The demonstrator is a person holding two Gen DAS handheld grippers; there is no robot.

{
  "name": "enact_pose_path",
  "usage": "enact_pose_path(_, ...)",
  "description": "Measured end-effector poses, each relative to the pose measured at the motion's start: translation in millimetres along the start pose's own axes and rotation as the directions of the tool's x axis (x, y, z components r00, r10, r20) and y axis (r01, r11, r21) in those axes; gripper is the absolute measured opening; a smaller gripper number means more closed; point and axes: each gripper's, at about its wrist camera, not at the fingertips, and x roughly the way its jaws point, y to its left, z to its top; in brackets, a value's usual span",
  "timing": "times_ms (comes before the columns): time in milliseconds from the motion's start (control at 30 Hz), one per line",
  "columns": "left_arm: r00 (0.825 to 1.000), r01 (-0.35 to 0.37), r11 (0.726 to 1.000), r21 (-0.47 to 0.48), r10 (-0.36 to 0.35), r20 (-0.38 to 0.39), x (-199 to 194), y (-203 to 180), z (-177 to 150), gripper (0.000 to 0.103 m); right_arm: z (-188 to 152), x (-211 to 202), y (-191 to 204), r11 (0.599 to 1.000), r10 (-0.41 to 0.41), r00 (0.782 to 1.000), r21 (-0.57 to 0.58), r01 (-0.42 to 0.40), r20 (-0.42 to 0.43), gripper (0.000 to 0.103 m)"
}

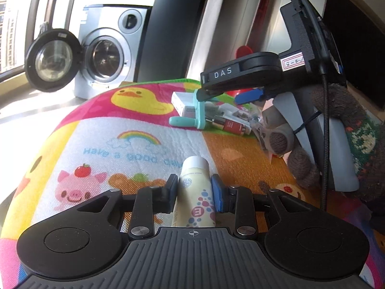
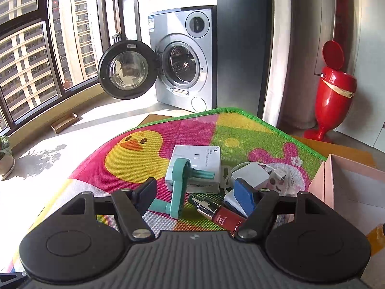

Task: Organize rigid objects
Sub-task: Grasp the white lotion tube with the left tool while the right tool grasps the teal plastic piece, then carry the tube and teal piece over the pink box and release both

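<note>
Both wrist views look low across the mat [image 1: 101, 130] toward the washer [image 2: 182, 67].

Hard daylight came through window [image 2: 26, 55] at left, blew out floor [image 2: 48, 159] and left edge of mat [image 1: 79, 132]. Plant [image 2: 4, 154] threw crisp shadow. Heavy fisheye bending at edges; centre sharp.

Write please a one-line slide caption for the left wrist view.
Left gripper shut on a cream tube above the cartoon play mat, right gripper over the teal handle.
</note>
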Motion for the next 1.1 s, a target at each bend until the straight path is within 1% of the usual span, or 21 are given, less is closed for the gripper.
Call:
enact_pose_path(100, 1.0, 0.009, 1.0, -0.028, -0.009, 0.007, -1, 5, -1, 0.034, 3, 25, 8, 0.999, -0.036, 0.999, -0.035, 0.034, -0.039, 0.07)
enact_pose_path(133, 1.0, 0.013, 0.999, -0.04, -0.013, 0.009, -3, 8, -3, 0.034, 4, 29, 8, 0.999, -0.037, 0.998, -0.032, 0.036, -0.049, 0.066)
enact_pose_path(167, 1.0, 0.019, 0.998, -0.052, -0.018, 0.01, -3, 10, -3, 0.034, 5, 30, 6, 1.0, -0.02, 0.998, -0.023, 0.018, -0.058, 0.053)
enact_pose_path(200, 1.0, 0.025, 0.998, -0.061, -0.025, 0.01, -3, 11, -3, 0.034, 6, 29, 6, 1.0, -0.014, 0.998, -0.02, 0.013, -0.059, 0.046)
enact_pose_path(233, 1.0, 0.03, 0.997, -0.068, -0.03, 0.01, -3, 13, -3, 0.034, 6, 26, 5, 1.0, -0.007, 0.998, -0.018, 0.006, -0.059, 0.045)
enact_pose_path(333, 0.999, 0.04, 0.996, -0.08, -0.04, 0.012, -3, 14, -3, 0.034, 3, 4, 1, 1.0, 0.011, 1.0, -0.025, -0.011, -0.03, 0.044)
enact_pose_path(433, 0.999, 0.042, 0.996, -0.083, -0.041, 0.01, -2, 15, -4, 0.034, -3, -31, -4, 0.998, 0.048, 0.999, -0.042, -0.049, -0.02, 0.044)
enact_pose_path(500, 0.999, 0.038, 0.996, -0.079, -0.037, 0.009, -2, 14, -4, 0.034, -12, -64, -8, 0.994, 0.097, 0.995, -0.051, -0.097, -0.014, 0.044)
enact_pose_path(533, 0.999, 0.035, 0.997, -0.075, -0.035, 0.009, -2, 14, -3, 0.034, -17, -77, -10, 0.992, 0.108, 0.994, -0.059, -0.108, -0.007, 0.044)
enact_pose_path(567, 0.999, 0.034, 0.997, -0.07, -0.034, 0.009, -2, 13, -3, 0.034, -25, -100, -13, 0.991, 0.112, 0.994, -0.075, -0.111, 0.01, 0.044)
enact_pose_path(633, 0.999, 0.041, 0.998, -0.051, -0.04, 0.008, -3, 10, -3, 0.034, -39, -131, -21, 0.99, 0.108, 0.993, -0.097, -0.104, 0.039, 0.044)
enact_pose_path(667, 0.999, 0.046, 0.998, -0.03, -0.046, 0.007, -4, 6, -3, 0.034, -50, -152, -28, 0.991, 0.097, 0.993, -0.103, -0.091, 0.059, 0.044)
enact_pose_path(733, 0.998, 0.066, 0.998, -0.001, -0.066, -0.023, -6, -4, -4, 0.034, -70, -184, -42, 0.993, 0.067, 0.994, -0.105, -0.058, 0.087, 0.044)
enact_pose_path(800, 0.991, 0.12, 0.993, 0.024, -0.118, -0.065, -11, -20, -8, 0.034, -94, -213, -58, 0.995, 0.011, 0.994, -0.097, 0.0, 0.109, 0.044)
enact_pose_path(900, 0.974, 0.204, 0.977, 0.066, -0.195, -0.115, -22, -50, -12, 0.034, -126, -242, -79, 0.991, -0.094, 0.987, -0.079, 0.106, 0.133, 0.044)
enact_pose_path(933, 0.968, 0.231, 0.97, 0.078, -0.221, -0.121, -25, -61, -11, 0.034, -136, -250, -87, 0.988, -0.127, 0.983, -0.066, 0.136, 0.132, 0.044)
enact_pose_path(1000, 0.958, 0.277, 0.954, 0.118, -0.264, -0.112, -33, -86, -3, 0.034, -155, -264, -103, 0.986, -0.163, 0.978, -0.024, 0.167, 0.128, 0.044)
enact_pose_path(1100, 0.951, 0.308, 0.929, 0.203, -0.298, -0.079, -36, -125, 19, 0.034, -175, -281, -121, 0.981, -0.192, 0.97, 0.029, 0.19, 0.147, 0.044)
